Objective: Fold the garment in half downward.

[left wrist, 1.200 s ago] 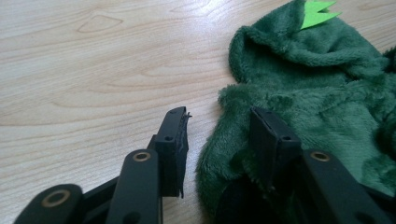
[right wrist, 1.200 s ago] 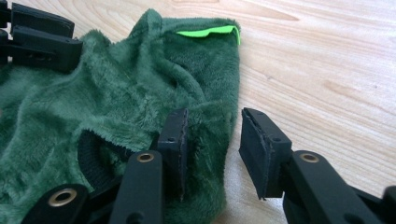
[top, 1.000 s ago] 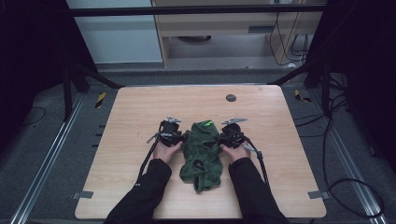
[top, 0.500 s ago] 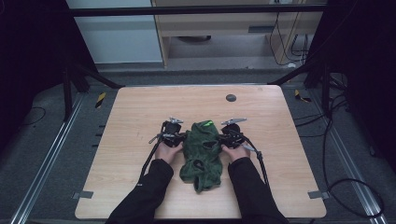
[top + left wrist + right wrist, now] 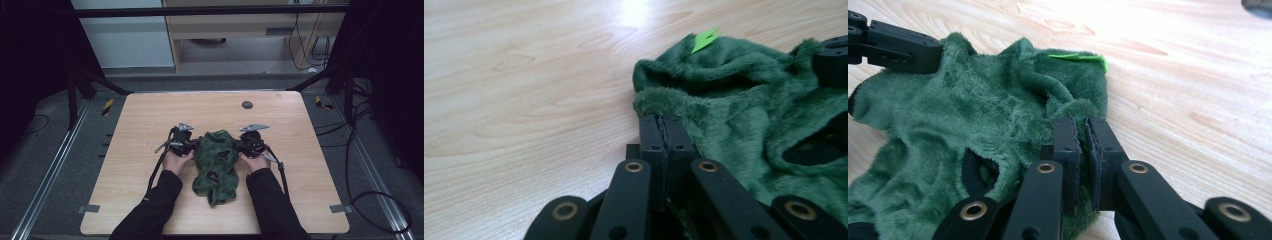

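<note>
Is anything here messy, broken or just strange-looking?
Nothing looks broken or spilled. The green fleece garment lies crumpled mid-table, pinched at its far corners by the left gripper and right gripper. A bright green tag sticks up from its far edge, and a dark round spot marks the table.

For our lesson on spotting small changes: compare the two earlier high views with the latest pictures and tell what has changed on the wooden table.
Nothing visibly changed: the fuzzy green fabric garment lies where it was on the light wooden table, and the left gripper and right gripper stay clamped on its edges, one at each side.
</note>
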Available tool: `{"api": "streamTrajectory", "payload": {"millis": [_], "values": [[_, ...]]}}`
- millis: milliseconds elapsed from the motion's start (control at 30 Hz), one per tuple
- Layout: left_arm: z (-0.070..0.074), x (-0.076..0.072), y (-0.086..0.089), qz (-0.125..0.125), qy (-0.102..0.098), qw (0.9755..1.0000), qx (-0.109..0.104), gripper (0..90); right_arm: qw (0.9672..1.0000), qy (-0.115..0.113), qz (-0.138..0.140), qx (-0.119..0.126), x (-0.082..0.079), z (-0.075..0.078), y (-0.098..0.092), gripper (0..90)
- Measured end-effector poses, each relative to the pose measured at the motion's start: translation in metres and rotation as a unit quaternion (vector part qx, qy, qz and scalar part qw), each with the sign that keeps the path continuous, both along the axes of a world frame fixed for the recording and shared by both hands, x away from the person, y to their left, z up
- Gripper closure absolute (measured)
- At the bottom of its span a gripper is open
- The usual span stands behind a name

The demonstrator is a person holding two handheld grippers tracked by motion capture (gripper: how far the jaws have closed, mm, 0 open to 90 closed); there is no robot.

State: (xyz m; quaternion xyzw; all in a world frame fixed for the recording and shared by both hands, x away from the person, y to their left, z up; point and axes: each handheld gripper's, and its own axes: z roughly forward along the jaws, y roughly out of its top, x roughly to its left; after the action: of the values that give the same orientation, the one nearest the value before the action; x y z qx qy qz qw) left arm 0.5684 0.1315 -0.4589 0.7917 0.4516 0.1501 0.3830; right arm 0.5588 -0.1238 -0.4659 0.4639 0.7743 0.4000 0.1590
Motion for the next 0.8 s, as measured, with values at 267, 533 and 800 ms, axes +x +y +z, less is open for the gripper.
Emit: {"api": "streamTrajectory", "payload": {"millis": [267, 533, 800], "values": [[0.017, -0.013, 0.002, -0.018, -0.017, 0.9997, -0.004, 89.6, 0.9996, -0.02, 0.018, 0.006, -0.008, 0.012, -0.003, 84.5], [0.03, -0.031, 0.004, -0.034, -0.033, 0.9988, -0.009, 89.6, 0.9989, -0.033, 0.031, 0.005, -0.022, 0.023, -0.006, 84.4], [0.042, -0.047, 0.008, -0.036, -0.042, 0.9983, -0.017, 89.6, 0.9973, -0.052, 0.051, 0.01, -0.04, 0.034, -0.003, 84.3]]}}
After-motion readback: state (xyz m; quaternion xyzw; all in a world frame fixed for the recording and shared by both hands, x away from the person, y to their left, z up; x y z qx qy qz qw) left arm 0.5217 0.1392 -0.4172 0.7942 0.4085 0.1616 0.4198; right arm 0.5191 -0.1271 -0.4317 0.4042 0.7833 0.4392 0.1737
